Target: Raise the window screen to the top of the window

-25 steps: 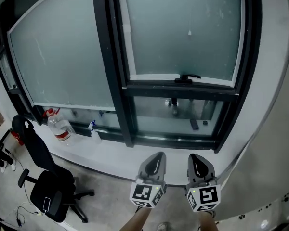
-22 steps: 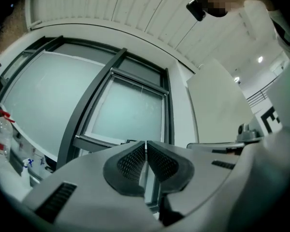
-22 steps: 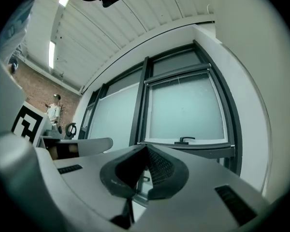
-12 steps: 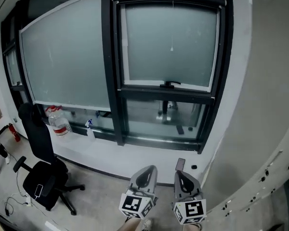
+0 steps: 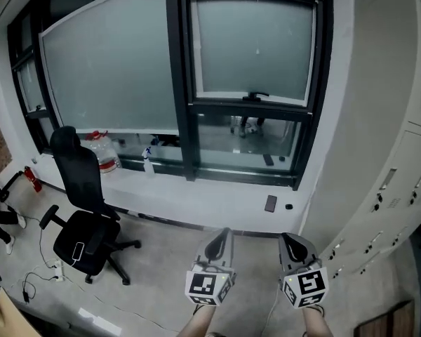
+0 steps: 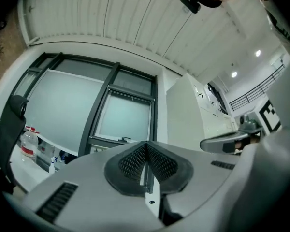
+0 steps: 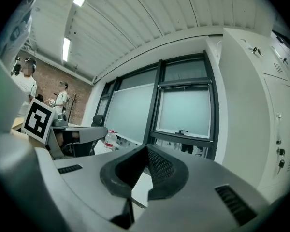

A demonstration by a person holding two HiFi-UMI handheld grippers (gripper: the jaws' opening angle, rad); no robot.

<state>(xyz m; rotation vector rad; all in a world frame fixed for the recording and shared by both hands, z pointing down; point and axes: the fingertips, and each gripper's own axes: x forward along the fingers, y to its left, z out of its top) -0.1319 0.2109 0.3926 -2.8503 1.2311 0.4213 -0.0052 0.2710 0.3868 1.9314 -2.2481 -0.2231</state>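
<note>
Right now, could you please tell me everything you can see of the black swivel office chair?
The black swivel office chair stands upright on the grey floor at the head view's left, beside the white ledge. It has a tall back, armrests and a star base on castors. A small pale flat thing lies on its seat.

Two handheld tools in pale grey moulded plastic: the left gripper [image 5: 224,233] and the right gripper [image 5: 290,239] each end in a marker cube [image 5: 209,286] printed with bold black squares on white. Ahead of the cube, each shell narrows to a rounded nose with a dark teardrop recess [image 5: 218,245]. Farther from the cube, black mesh-textured pads [image 6: 130,162] line the jaws. Slotted vents [image 6: 58,199] cut the grey flanks nearer the cube.
</note>
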